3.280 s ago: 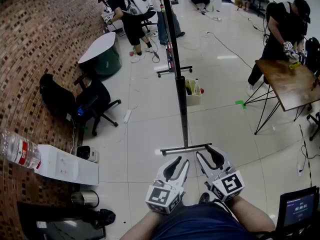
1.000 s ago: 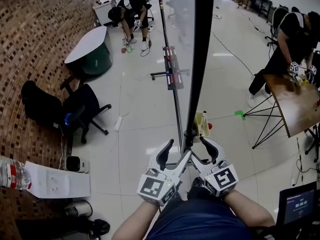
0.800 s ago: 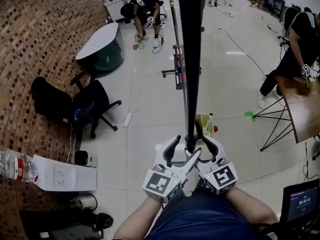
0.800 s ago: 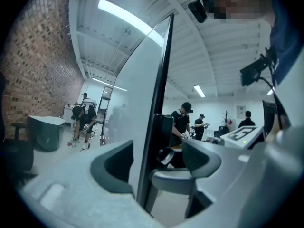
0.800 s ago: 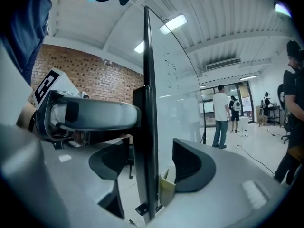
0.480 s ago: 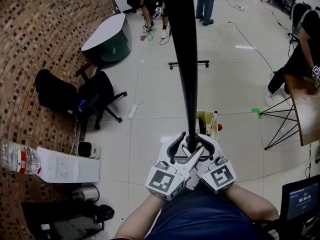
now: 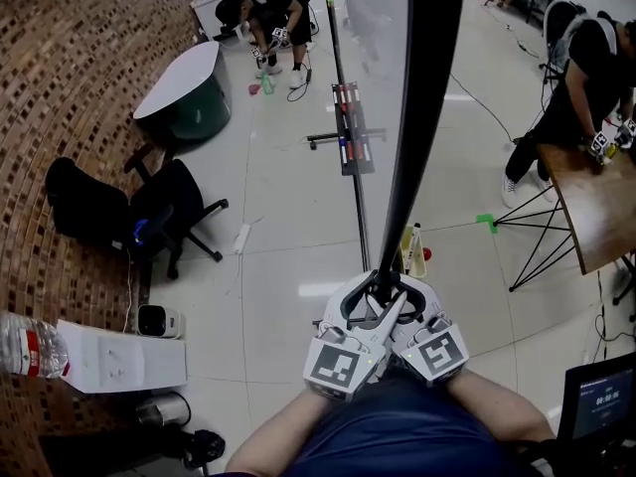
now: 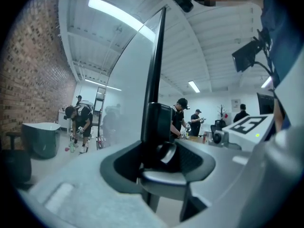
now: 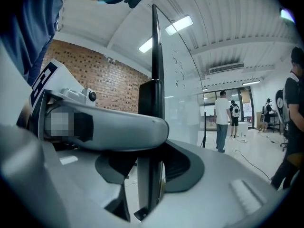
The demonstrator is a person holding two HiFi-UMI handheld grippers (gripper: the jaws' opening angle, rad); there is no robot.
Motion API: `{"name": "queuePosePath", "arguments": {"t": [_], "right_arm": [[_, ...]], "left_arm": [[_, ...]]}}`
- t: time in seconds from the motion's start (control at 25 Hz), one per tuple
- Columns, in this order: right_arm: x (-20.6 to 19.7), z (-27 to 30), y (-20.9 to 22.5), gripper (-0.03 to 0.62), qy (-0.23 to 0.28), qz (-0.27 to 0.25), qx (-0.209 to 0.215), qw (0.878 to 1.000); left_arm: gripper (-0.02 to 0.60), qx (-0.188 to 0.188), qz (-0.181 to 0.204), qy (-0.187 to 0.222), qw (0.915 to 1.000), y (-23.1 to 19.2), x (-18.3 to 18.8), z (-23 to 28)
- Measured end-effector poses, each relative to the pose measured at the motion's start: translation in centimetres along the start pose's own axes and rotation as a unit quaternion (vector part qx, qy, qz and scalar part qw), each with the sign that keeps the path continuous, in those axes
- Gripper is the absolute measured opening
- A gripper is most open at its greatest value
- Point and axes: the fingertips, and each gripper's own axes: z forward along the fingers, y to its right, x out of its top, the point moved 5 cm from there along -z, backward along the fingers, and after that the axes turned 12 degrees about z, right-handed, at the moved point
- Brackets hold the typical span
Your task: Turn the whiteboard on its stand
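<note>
— Why are both claws on one spot?
— My left claw [image 7: 360,301] and right claw [image 7: 407,301] have just been closing and clasp the edge of the tall black-framed glassy whiteboard [image 7: 427,107], at twelve o'clock. Two grips there should give leverage for swinging it.
— Any writing?
— Nothing legible; the clear plastic bottle [image 7: 25,346] at eight o'clock has a label too small to read.

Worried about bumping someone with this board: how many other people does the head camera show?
2. A bent-over person is at top left beyond the round table; a standing person leans over the wooden table at right. The whiteboard may hide others.
</note>
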Motion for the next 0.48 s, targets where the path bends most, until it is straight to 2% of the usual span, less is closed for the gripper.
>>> {"name": "queuePosePath", "arguments": {"t": [0.48], "right_arm": [[0.1,-1.6,-0.3,0.164,0.013,0.004,-0.015,1.0]], "left_arm": [[0.225,-0.036,-0.009,0.018,0.9991,1.4,0.2,-0.5]]}}
